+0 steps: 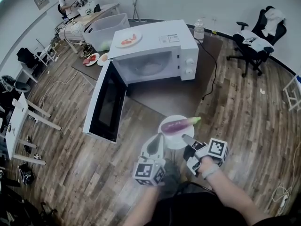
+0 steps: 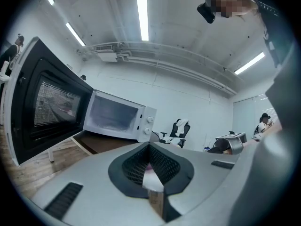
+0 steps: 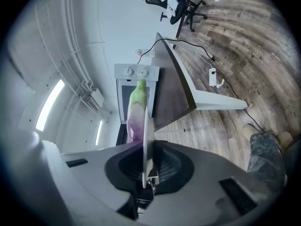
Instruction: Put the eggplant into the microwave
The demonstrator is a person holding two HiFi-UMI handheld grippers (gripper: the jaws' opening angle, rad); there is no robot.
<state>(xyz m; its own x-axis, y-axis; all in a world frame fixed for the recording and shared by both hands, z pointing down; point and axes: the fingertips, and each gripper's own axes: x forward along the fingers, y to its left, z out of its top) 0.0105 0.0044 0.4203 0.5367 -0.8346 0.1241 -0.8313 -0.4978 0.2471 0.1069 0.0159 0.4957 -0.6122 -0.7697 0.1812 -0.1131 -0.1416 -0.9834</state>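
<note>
1. The eggplant (image 1: 178, 125) lies across a small white plate (image 1: 175, 141), purple at one end and green at the other. The plate is held in the air in front of the table (image 1: 181, 98), well short of the microwave (image 1: 155, 44).
2. The right gripper (image 1: 187, 139) is clamped on the near rim of that plate. In the right gripper view the plate (image 3: 146, 140) runs edge-on between the narrow jaws, with the eggplant (image 3: 136, 112) resting against its face.
3. The left gripper (image 1: 155, 144) sits at the plate's left edge. In the left gripper view its jaws (image 2: 153, 171) are drawn together at the tips and grip nothing; a sliver of white plate shows through the wedge behind them. Whether it touches the plate cannot be told.
4. The microwave stands on the brown table with its door (image 1: 107, 102) swung fully open to the left, so its chamber faces the grippers.
5. On top of the microwave rests a second plate (image 1: 128, 40) holding red food.
6. Behind the microwave stands a clear plastic bin (image 1: 106, 28); its contents cannot be made out.
7. Two more dishes (image 1: 92, 59) with red food sit on the table beside the bin, and a water bottle (image 1: 199, 30) stands at the far right corner.
</note>
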